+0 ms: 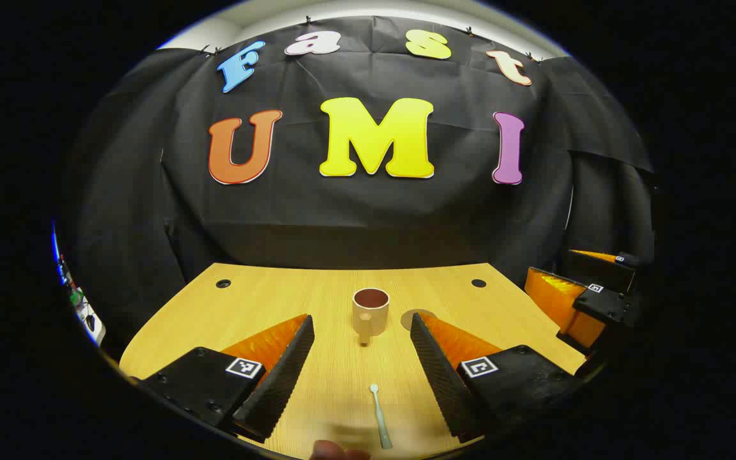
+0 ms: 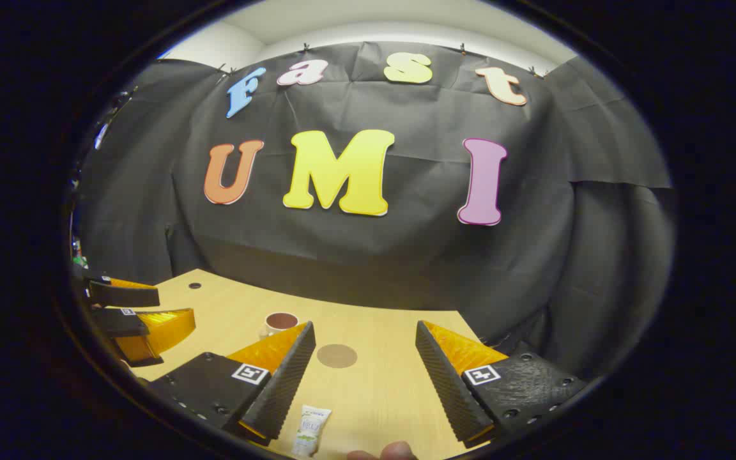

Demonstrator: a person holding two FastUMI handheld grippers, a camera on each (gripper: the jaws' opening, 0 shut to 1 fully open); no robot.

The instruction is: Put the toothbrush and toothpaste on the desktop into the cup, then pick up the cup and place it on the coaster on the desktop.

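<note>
On the wooden desktop point(image 1: 317, 300), in the left gripper view, the cup point(image 1: 370, 312) is standing upright w/ its handle facing the camera, centred between the left gripper point(image 1: 361, 329) fingers but further off, not touching them. Left gripper's jaws are sitting spread wide, pinching nothing. The toothbrush point(image 1: 380, 415) is lying flat near the front edge, head pointing toward the cup, well short of it. The coaster point(image 1: 416, 316) is lying just right of the cup, partly hidden behind the right-hand finger. The right gripper point(image 1: 582, 300) is showing at the far right edge.

In the right gripper view, the right gripper point(image 2: 363, 342) is also hanging w/ jaws spread, nothing between them. The toothpaste point(image 2: 310, 430) is lying flat by the lower finger on the left, beside it; contact can't be told. Coaster point(image 2: 337, 356) is lying bare between the fingers, cup point(image 2: 280, 323) left of it, apart. Left gripper point(image 2: 131, 310) is sitting at the left edge.
</note>
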